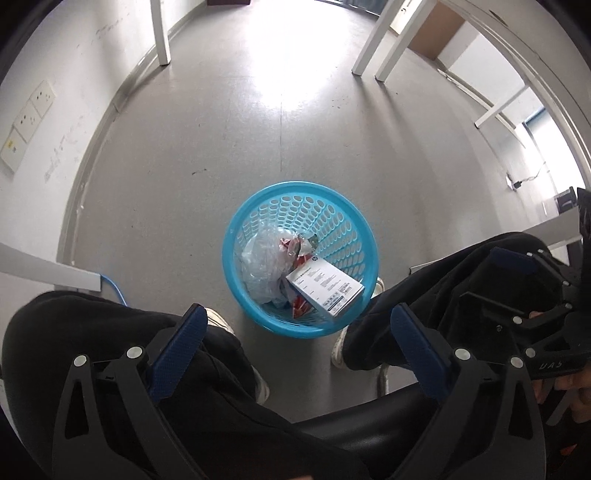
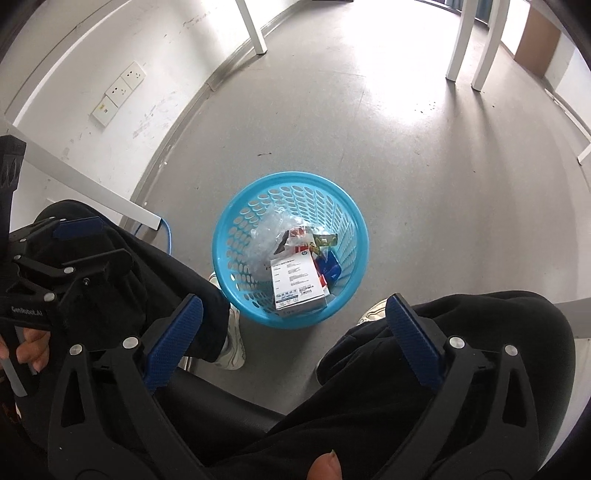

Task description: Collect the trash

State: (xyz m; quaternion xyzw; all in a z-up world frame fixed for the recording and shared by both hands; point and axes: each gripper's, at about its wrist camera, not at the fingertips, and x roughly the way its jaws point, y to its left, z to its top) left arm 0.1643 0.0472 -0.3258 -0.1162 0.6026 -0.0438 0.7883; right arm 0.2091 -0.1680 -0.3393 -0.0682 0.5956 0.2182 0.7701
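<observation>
A blue perforated waste basket (image 1: 343, 218) stands on the grey floor between the seated person's feet; it also shows in the right wrist view (image 2: 236, 236). Inside lie a white printed box (image 1: 325, 286) (image 2: 295, 280), crumpled clear plastic (image 1: 262, 262) (image 2: 271, 230) and red and blue wrappers (image 2: 327, 267). My left gripper (image 1: 299, 325) is open and empty, held above the person's lap, short of the basket. My right gripper (image 2: 295, 314) is open and empty, also above the lap. Each gripper shows at the edge of the other's view.
The person's black-trousered knees (image 1: 110, 332) (image 2: 461, 325) flank the basket. White table legs (image 1: 160, 33) (image 2: 458, 40) stand further off. A white wall with sockets (image 2: 118, 88) runs on the left. A blue cable (image 1: 114, 291) lies by the wall. A black chair seat (image 2: 221, 402) is below.
</observation>
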